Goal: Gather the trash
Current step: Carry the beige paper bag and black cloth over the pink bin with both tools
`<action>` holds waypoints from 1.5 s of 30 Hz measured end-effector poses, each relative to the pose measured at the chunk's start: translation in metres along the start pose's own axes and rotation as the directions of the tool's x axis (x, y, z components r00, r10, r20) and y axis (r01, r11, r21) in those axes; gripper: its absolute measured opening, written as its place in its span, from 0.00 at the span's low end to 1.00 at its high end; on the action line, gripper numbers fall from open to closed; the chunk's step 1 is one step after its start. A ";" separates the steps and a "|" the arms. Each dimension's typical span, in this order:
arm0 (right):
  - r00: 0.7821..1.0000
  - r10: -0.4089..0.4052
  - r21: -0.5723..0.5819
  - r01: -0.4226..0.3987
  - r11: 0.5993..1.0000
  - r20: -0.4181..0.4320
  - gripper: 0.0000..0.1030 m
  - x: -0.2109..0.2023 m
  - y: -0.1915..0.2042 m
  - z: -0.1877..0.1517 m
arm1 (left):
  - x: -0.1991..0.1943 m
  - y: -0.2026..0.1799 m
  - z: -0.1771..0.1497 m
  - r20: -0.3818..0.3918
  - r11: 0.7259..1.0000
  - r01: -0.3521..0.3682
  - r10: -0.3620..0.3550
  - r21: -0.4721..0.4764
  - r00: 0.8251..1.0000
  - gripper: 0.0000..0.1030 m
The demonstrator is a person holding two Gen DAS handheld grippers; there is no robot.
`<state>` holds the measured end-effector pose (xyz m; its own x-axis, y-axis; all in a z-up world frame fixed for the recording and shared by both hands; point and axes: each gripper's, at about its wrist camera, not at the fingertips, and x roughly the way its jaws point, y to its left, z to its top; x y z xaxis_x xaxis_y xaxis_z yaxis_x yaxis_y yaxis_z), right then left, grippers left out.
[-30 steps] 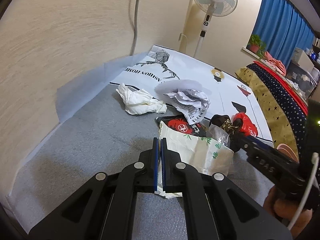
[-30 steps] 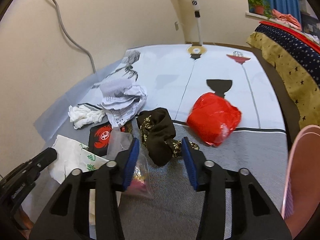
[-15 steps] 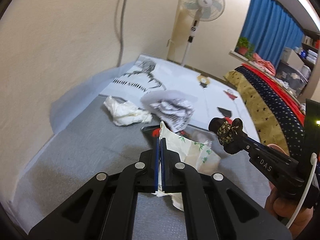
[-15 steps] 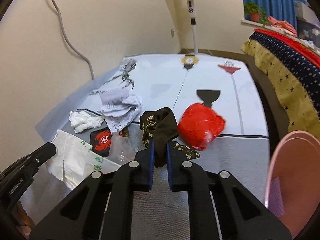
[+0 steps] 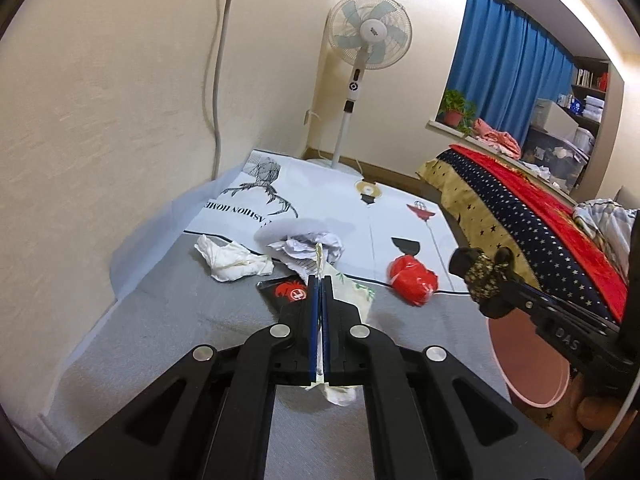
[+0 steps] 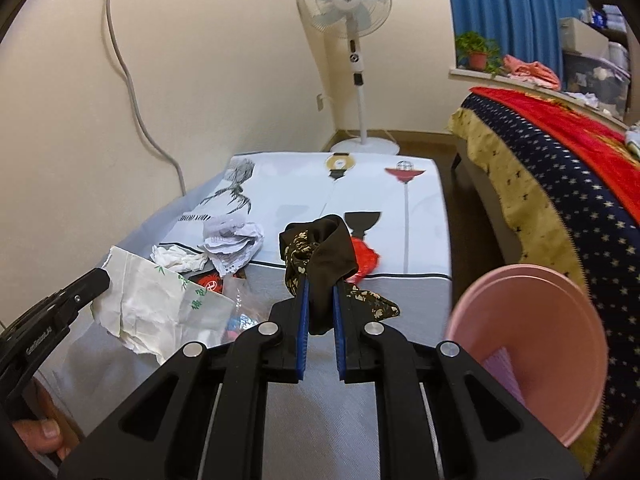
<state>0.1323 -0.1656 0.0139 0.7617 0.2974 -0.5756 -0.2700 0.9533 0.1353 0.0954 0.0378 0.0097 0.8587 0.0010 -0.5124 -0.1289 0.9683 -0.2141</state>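
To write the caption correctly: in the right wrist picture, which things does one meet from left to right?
Left gripper → white paper bag → crumpled printed paper → dark patterned cloth, clamped in the right gripper → pink bin → starred bed cover.

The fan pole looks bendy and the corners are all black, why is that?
Left wrist view: the fisheye lens curves straight things like the fan pole and the cable, and its round edge leaves dark corners. Right wrist view: same bending, and the near pink bin rim looks slightly smeared.
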 end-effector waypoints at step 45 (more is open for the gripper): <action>0.947 -0.316 0.208 0.298 0.932 0.056 0.11 -0.097 -0.133 -0.032 | 0.004 -0.158 -0.012 0.020 0.945 0.251 -0.261 0.209 0.965 0.01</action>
<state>0.0754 -0.3232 0.0254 0.8398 -0.0165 -0.5427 0.0981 0.9877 0.1218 0.1138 -0.1180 0.0317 0.8724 -0.2467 -0.4220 0.1976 0.9676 -0.1572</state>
